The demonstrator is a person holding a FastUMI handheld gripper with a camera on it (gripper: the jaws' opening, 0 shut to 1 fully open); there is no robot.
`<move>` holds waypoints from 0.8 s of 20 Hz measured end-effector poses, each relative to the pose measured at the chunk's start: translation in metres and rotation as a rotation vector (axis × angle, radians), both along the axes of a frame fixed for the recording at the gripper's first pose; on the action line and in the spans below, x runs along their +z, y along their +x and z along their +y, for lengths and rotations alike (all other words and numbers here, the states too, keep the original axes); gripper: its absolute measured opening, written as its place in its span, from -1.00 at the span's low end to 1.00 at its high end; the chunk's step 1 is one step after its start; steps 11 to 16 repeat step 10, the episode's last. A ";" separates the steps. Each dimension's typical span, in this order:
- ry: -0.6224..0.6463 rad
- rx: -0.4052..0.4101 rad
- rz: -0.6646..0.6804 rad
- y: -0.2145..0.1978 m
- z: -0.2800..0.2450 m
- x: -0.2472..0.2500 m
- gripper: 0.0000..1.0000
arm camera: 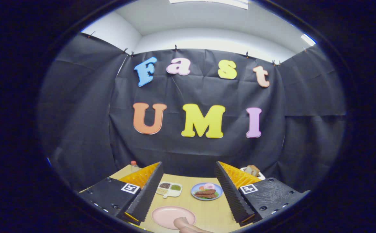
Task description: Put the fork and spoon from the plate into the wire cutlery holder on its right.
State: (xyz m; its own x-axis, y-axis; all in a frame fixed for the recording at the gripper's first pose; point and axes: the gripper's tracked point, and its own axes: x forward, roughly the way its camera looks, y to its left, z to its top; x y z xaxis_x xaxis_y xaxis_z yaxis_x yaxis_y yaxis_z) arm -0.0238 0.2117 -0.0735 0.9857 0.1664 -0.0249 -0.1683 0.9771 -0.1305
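Our gripper [188,194] is held high, fingers spread wide, gripping nothing. Pink plate [170,215] lies below and between them, nearest us, a person's hand [188,225] at its near rim. Fork, spoon, wire holder — we cannot make them out. Beyond the plate: blue food plate [206,191] — and a divided dish [169,189].

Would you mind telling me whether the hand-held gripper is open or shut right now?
Open. The hand-held gripper has its fingers spread wide apart with nothing between them; the wooden table and pink plate show through the gap.

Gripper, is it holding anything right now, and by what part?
Nothing is held: the gripper has its jaws wide open, above the pink plate.
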 end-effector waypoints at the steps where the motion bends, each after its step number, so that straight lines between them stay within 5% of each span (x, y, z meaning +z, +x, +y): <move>1: -0.011 -0.016 -0.030 -0.005 0.004 0.006 0.92; 10: 0.027 -0.119 -0.039 -0.022 -0.013 0.016 0.92; 16: 0.027 -0.119 -0.039 -0.022 -0.013 0.016 0.92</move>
